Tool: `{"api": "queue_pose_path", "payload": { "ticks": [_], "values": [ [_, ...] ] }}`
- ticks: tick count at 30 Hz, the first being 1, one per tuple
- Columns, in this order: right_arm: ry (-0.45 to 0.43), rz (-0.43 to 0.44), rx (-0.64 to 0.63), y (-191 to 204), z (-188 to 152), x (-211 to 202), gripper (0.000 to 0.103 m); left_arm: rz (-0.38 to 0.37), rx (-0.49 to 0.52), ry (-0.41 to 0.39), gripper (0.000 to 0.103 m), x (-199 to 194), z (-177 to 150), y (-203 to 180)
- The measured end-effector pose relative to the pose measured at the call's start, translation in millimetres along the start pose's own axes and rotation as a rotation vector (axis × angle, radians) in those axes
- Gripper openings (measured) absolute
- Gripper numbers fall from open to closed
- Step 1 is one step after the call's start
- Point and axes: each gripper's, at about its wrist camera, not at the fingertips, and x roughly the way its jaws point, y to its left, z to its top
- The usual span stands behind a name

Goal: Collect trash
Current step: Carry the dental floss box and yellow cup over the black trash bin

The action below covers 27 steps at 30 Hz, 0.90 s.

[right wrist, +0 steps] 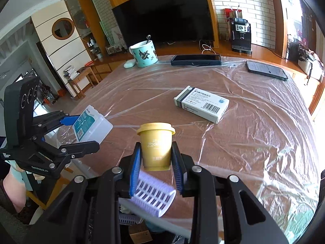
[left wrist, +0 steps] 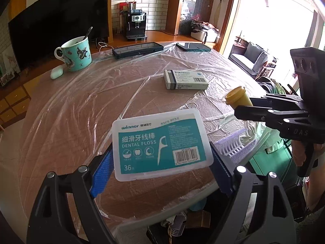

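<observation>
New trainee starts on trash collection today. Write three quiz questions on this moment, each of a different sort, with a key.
1. True or false: the left gripper holds the floss box off the table.
2. What does the right gripper hold? A) pill box B) yellow cup C) mug
3. Fill in: the pill box lies flat on the ____.

Key: 1 true. 2 B, the yellow cup, with the jaws on its sides. 3 table, apart from both grippers.
</observation>
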Motion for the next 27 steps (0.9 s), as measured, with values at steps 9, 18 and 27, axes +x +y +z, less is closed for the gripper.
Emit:
{"api": "queue_pose_path", "payload": {
  "ticks": [9, 18, 27],
  "values": [
    [-0.009, 0.011, -0.021, 13, -22, -19, 0.029, -0.003, 0.008, -0.010, 0.086, -17, -17, -10],
    [-0.002, 0.036, -0.044, 28, -43, -32, 0.029, -0.017, 0.019, -0.013, 0.086, -32, -35, -19],
    [0.014, 0.049, -0.054, 38, -65, -42, 0.029, -0.032, 0.040, -0.007, 0.086, -43, -52, -33]
  ]
}}
